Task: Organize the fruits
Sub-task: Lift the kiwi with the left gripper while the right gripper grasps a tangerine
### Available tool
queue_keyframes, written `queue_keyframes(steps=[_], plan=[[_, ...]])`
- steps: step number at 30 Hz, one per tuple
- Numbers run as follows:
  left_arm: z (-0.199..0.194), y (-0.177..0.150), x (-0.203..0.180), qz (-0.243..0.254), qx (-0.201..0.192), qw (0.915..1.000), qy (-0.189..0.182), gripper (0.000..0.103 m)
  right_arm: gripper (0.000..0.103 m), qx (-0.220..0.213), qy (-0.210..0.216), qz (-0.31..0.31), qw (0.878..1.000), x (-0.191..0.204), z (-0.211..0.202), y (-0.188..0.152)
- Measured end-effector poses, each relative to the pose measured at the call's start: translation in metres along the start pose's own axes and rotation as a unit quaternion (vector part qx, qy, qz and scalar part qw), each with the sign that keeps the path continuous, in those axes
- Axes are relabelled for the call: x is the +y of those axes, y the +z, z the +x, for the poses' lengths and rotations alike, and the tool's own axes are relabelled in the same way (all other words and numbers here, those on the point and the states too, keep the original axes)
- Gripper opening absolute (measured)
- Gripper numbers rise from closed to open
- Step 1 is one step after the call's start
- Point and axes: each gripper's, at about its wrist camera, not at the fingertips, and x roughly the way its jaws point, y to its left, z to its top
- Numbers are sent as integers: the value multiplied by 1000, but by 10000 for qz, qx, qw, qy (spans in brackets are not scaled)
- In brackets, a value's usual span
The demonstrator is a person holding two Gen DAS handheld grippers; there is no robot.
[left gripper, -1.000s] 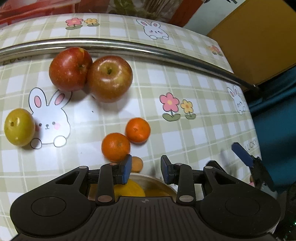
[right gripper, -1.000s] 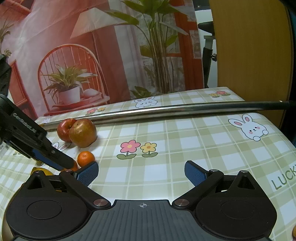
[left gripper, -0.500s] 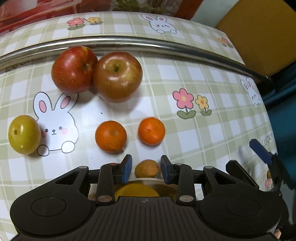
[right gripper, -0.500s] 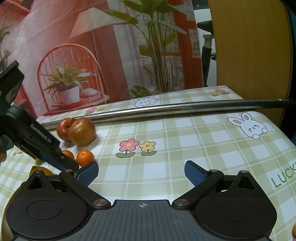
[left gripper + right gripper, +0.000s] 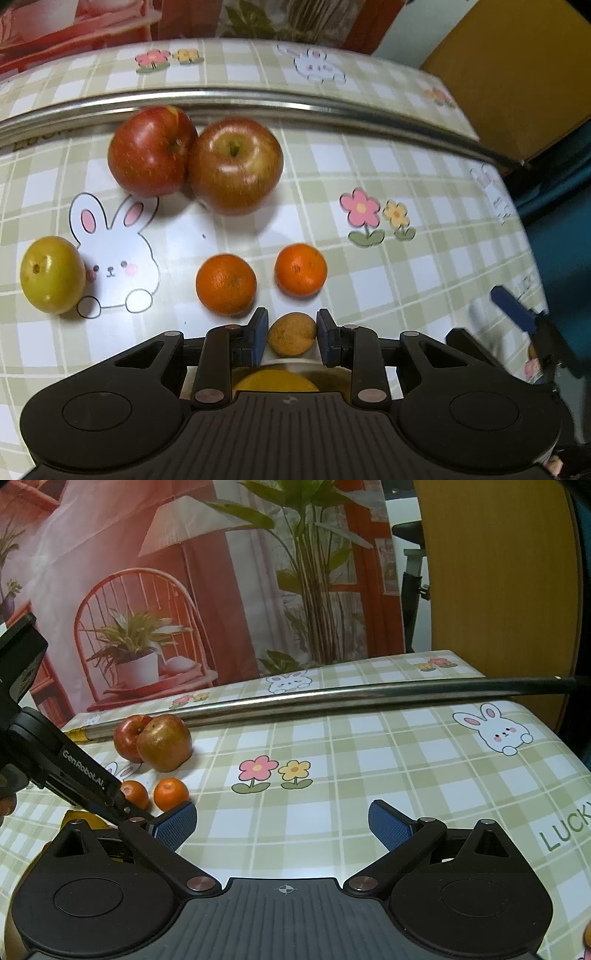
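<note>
Left tongs (image 5: 291, 334): you are pinching a small brownish-orange fruit (image 5: 291, 334) between the blue pads; the jaws have just been closing on it, and the pads are now sitting against its two sides.
Small fruit: it is sitting between the pads at the near edge of the view, just over the far rim of a pale bowl (image 5: 291, 362).
Bowl: it is lying right under your left tongs, with yellow fruit (image 5: 275, 382) showing inside it.
Tangerines: two are resting on the bench (image 5: 388, 177) just beyond the pads, one (image 5: 226, 283) to the left and one (image 5: 301, 269) to the right, close together but apart.
Apples: a red one (image 5: 151, 151) and a red-gold one (image 5: 236, 166) are touching each other farther off, near a metal rod (image 5: 332, 110).
Yellow-green fruit (image 5: 51, 278): it is lying at the far left, against a printed rabbit.
Right tongs (image 5: 282, 825): you are holding them spread wide, with nothing between the pads, over bare checked cloth well to the right of the fruit.
</note>
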Motion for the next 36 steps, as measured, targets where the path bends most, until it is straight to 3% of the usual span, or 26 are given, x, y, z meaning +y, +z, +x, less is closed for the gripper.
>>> queue_keyframes(steps=[11,20,27,35,36], plan=[[-54,-14,20,-56,-788,9968,91,30,96,-131,225,-151,9995,4,4,1],[-94,-46,41,-105,-1429,9895,183,30,65,-12,1069,-651,9921,24,36,16],[-103,-62,51,-61,-1617,9867,132,30,50,463,1662,-1296,9764,58,74,24],[-104,-78,57,-47,-1775,9841,-6,30,42,808,1665,-1426,9723,73,95,24],[-104,-81,58,-57,-1782,9840,-23,30,37,836,1644,-1414,9726,73,96,23]])
